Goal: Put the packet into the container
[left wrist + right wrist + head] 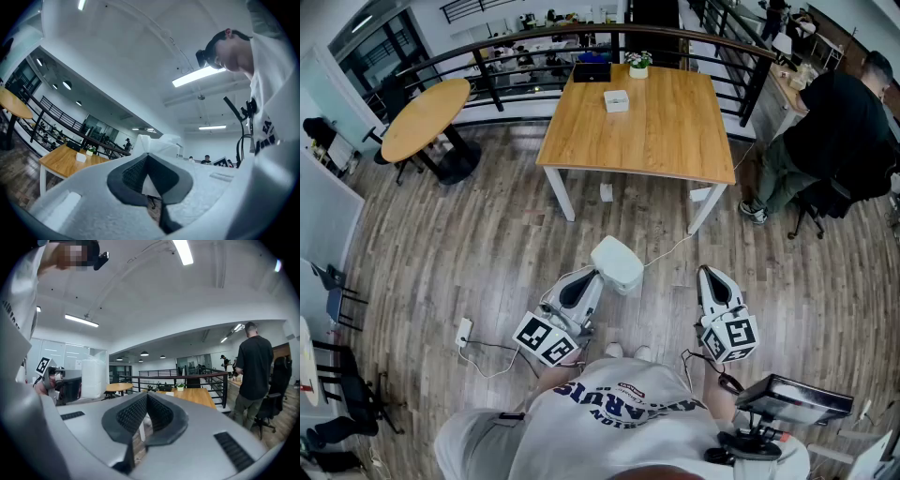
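Observation:
A white crumpled packet [617,262] is held out over the wooden floor, and my left gripper [598,277] is shut on it. In the left gripper view the packet [154,142] sticks up just beyond the closed jaws of the left gripper [148,155]. A small white container [616,100] sits on the square wooden table [675,141] well ahead of me; it also shows as the container [81,157] far to the left. My right gripper [709,272] points forward level with its jaws together and nothing between them. The right gripper [147,397] faces the table.
A black box [592,71] and a potted plant [638,64] stand at the table's far edge. A round table [425,114] is at the back left, a person in black [839,122] at the right. A cable and power strip [463,330] lie on the floor.

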